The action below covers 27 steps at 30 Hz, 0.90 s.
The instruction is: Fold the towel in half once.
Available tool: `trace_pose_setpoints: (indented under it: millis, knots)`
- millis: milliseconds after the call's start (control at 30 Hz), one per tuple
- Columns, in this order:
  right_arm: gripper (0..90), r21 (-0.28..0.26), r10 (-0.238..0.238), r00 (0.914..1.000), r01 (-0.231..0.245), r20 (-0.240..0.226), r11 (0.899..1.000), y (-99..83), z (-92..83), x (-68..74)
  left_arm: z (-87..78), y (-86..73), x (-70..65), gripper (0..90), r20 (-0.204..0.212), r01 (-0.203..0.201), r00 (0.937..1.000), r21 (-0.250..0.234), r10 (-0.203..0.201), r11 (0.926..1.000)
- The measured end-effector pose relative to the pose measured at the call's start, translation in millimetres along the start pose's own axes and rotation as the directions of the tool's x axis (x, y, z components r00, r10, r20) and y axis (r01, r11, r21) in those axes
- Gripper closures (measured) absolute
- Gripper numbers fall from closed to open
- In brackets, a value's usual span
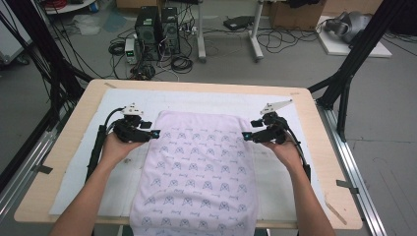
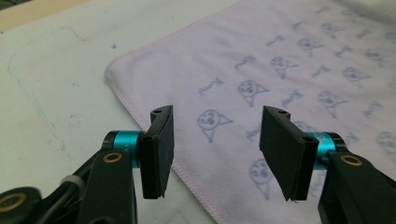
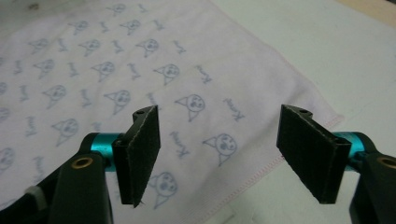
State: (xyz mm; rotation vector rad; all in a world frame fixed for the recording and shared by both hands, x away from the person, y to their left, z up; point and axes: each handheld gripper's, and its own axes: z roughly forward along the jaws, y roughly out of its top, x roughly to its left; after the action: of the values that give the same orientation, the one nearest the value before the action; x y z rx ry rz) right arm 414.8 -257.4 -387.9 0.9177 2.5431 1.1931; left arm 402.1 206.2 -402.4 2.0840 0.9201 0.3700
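While both jaws stand apart and grip nothing, the left gripper (image 1: 156, 133) and right gripper (image 1: 244, 135) flank the towel (image 1: 199, 162), its edges beneath their pads.

Pretty roomy setup tbh. The desk (image 1: 74, 128) has nothing standing on it, just the white sheet (image 1: 118, 98) and the pink towel (image 1: 196, 167) lying flat, so nothing tall blocks a sweep across. Bare strips run down both sides of the towel and along the far edge. The left gripper (image 1: 156, 133) and right gripper (image 1: 244, 135) sit at the towel's opposite edges, well apart, whole towel width free between them. Black frame posts (image 1: 344, 83) crowd the far corners.
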Motion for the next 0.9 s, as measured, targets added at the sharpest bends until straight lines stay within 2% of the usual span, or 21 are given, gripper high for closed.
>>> trace_pose_setpoints:
  millis: [100, 233, 300, 367, 433, 500, 533, 567, 633, 700, 800, 900]
  knots:
    - [36.9, 0.007, 0.001, 0.9990, -0.001, 0.045, 1.000, -3.5, 9.4, -4.7, 12.4, -3.4, 2.7, 49.9, -0.034, -0.001, 0.9994, 0.025, 0.002, 0.9997]
    - [41.3, 0.068, 0.009, 0.9958, -0.016, 0.091, 0.998, -11.8, 23.2, -11.8, 25.4, -7.6, 3.1, 51.7, -0.057, -0.030, 0.9978, 0.053, 0.033, 0.9981]
    - [43.8, 0.069, 0.034, 0.9940, -0.041, 0.104, 0.997, -18.0, 27.8, -16.4, 29.8, -8.7, 4.9, 54.2, -0.079, -0.019, 0.9966, 0.053, 0.024, 0.9984]
    - [44.8, 0.073, 0.064, 0.9894, -0.074, 0.130, 0.995, -23.8, 31.7, -20.7, 34.4, -11.1, 8.3, 57.3, -0.095, 0.010, 0.9955, 0.062, -0.004, 0.9980]
    - [46.1, 0.079, 0.094, 0.9859, -0.106, 0.139, 0.991, -28.3, 36.3, -24.1, 39.9, -15.4, 10.8, 60.0, -0.088, 0.025, 0.9960, 0.091, -0.017, 0.9955]
    - [48.8, 0.082, 0.089, 0.9847, -0.102, 0.150, 0.991, -30.7, 41.4, -23.9, 39.7, -16.6, 13.0, 65.3, -0.081, 0.046, 0.9959, 0.070, -0.040, 0.9965]
    - [52.1, 0.070, 0.089, 0.9833, -0.101, 0.159, 0.992, -30.8, 42.1, -22.6, 39.5, -16.3, 13.4, 68.4, -0.075, 0.043, 0.9965, 0.070, -0.038, 0.9966]
    - [56.2, 0.069, 0.084, 0.9840, -0.096, 0.157, 0.993, -30.4, 42.9, -21.8, 40.1, -16.3, 12.9, 76.6, -0.064, 0.043, 0.9972, 0.065, -0.039, 0.9969]
    - [67.9, 0.076, 0.064, 0.9877, -0.075, 0.142, 0.994, -27.9, 44.2, -19.1, 40.6, -16.2, 12.3, 84.3, -0.054, 0.048, 0.9976, 0.066, -0.044, 0.9967]
    - [78.7, 0.086, 0.058, 0.9909, -0.069, 0.122, 0.994, -25.9, 45.5, -15.6, 39.6, -16.6, 14.2, 85.4, -0.043, 0.063, 0.9972, 0.065, -0.060, 0.9959]
    - [83.9, 0.087, 0.058, 0.9929, -0.067, 0.103, 0.994, -24.9, 44.4, -15.9, 35.5, -17.3, 17.8, 85.6, -0.017, 0.098, 0.9951, 0.058, -0.098, 0.9935]
    - [84.8, 0.055, 0.077, 0.9925, -0.083, 0.094, 0.995, -24.5, 37.8, -18.4, 25.7, -15.3, 21.0, 85.7, 0.003, 0.106, 0.9944, 0.016, -0.106, 0.9943]
